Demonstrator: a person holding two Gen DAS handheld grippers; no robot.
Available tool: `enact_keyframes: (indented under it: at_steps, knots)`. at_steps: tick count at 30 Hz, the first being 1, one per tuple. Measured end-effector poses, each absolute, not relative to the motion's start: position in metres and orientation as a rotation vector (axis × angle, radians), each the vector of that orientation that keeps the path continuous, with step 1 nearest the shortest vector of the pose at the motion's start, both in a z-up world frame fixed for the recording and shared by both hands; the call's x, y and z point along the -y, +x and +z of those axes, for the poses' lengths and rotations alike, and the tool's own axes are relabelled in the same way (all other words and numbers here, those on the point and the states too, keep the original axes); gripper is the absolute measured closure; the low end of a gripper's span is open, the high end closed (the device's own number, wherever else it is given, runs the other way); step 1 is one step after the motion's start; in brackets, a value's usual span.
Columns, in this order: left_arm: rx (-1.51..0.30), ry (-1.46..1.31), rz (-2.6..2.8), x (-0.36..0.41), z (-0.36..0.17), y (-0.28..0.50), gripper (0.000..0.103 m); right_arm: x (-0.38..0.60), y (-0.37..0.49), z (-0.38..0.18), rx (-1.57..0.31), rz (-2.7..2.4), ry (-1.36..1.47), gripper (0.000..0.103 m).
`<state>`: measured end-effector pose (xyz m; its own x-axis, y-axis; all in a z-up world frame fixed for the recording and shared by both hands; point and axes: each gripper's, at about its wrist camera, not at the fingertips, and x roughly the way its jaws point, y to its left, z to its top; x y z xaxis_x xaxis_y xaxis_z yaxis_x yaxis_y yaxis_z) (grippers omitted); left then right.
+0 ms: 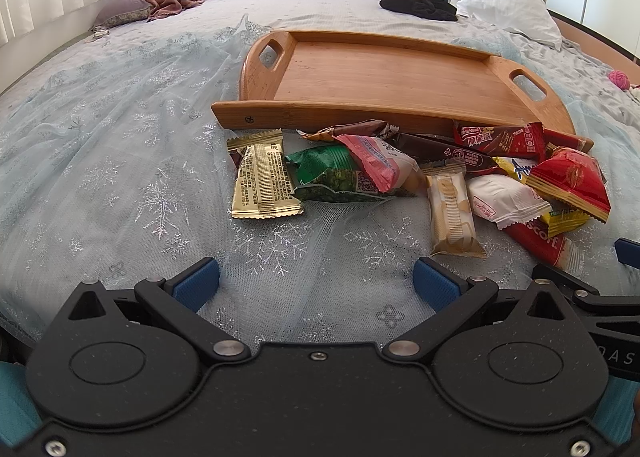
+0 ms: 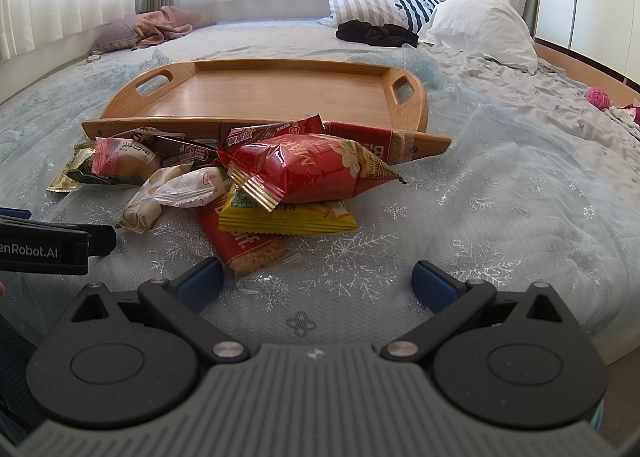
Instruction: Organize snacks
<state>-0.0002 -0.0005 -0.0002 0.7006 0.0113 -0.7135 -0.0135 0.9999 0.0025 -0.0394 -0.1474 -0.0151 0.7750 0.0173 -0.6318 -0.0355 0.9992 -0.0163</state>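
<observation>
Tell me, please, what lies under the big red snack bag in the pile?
Under the big red snack bag lies a yellow packet, and beneath that a red Biscoff packet. Their covered parts, and anything deeper beneath the bag, cannot be seen.

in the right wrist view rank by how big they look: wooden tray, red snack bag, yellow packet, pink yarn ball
1. wooden tray
2. red snack bag
3. yellow packet, partly hidden under the red bag
4. pink yarn ball, though it lies far back, so true size is unsure
</observation>
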Motion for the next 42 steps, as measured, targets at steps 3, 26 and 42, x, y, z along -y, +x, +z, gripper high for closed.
enact_keyframes:
  at_steps: [3, 26, 42]
  knots:
    - [-0.795, -0.003, 0.014, 0.001, 0.000, 0.000, 0.000, 0.147, -0.040, -0.015, -0.683, 0.028, -0.028, 0.000]
    - [-0.785, -0.005, 0.012, 0.000, -0.001, -0.001, 0.000, 0.149, -0.046, -0.018, -0.648, 0.025, -0.016, 0.000]
    - [-0.692, -0.078, -0.119, -0.012, 0.024, -0.015, 0.061, 0.164, -0.062, 0.008, -0.425, 0.107, 0.128, 0.001]
